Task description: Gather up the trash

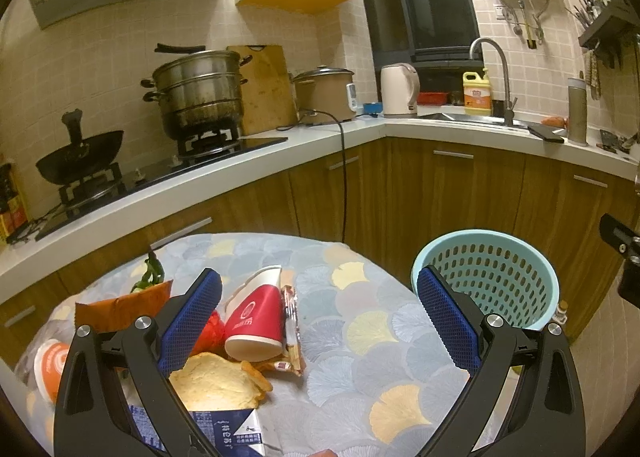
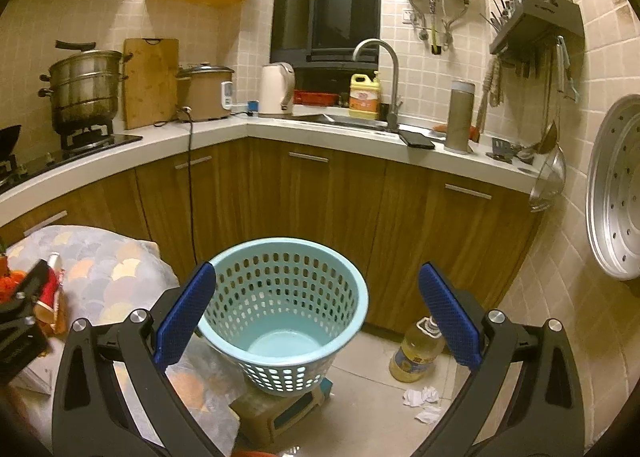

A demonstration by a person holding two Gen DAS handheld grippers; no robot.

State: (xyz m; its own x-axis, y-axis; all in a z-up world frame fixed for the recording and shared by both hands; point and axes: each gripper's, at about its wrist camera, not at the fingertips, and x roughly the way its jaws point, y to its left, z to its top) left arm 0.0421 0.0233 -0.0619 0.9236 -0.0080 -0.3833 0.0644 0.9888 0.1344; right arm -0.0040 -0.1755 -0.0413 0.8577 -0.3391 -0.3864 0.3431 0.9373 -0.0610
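Left gripper (image 1: 320,321) jaws wide, holding nothing, over the table (image 1: 360,321) with the fan-pattern cloth. Trash pile at its 9 o'clock: red paper cup (image 1: 256,317) on its side, orange snack bag (image 1: 120,307), peel scraps (image 1: 218,381), blue carton (image 1: 224,431). Right gripper (image 2: 316,313) also wide and empty, centered on the light-blue perforated basket (image 2: 280,289), which sits on a small stool (image 2: 276,413). Crumpled paper (image 2: 420,397) on the floor at 5 o'clock, oil bottle (image 2: 416,353) beside it.
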